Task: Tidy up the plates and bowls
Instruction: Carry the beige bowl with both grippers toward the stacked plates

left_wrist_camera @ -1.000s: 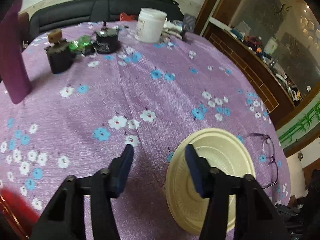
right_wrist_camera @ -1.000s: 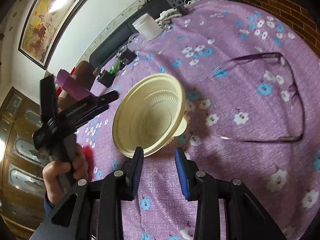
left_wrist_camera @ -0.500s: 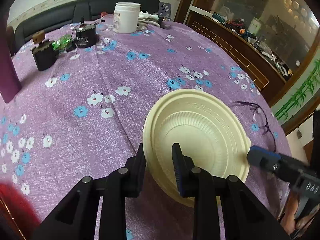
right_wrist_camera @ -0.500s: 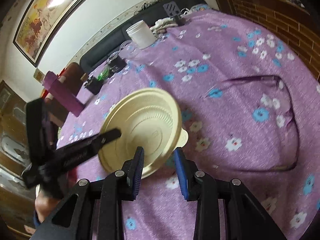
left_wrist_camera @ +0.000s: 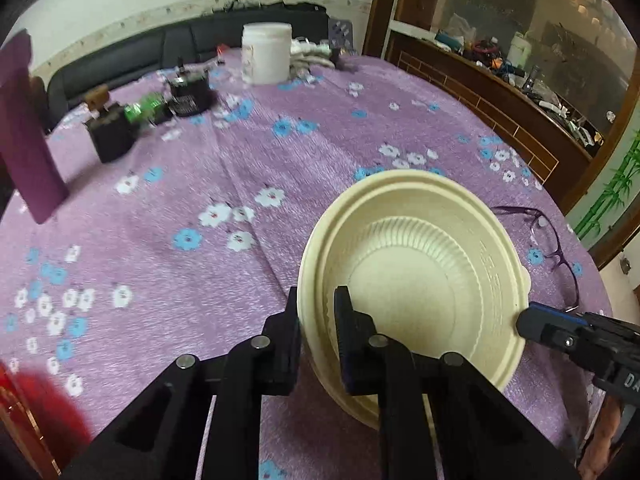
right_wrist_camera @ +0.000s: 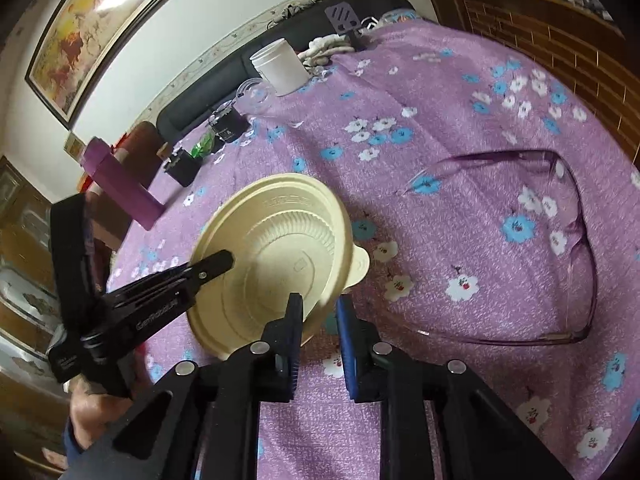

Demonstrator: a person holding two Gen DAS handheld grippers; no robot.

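- In the left wrist view our left gripper's (left_wrist_camera: 316,312) arms cover the near rim of the cream bowl (left_wrist_camera: 416,280); a red blur at 8 o'clock is unreadable.
- In the right wrist view the bowl's lower edge hides behind the right gripper (right_wrist_camera: 318,320).
- The bowl sits tilted over the purple flowered tablecloth (left_wrist_camera: 200,200), with glasses (right_wrist_camera: 560,240) at 3 o'clock.
- The left gripper is clenched on the bowl's rim, one finger inside, one outside.
- The right gripper's jaws are closing around the opposite rim; we cannot tell whether the pads press yet.
- Both point steeply downward; a hand (right_wrist_camera: 96,408) grips the left tool.
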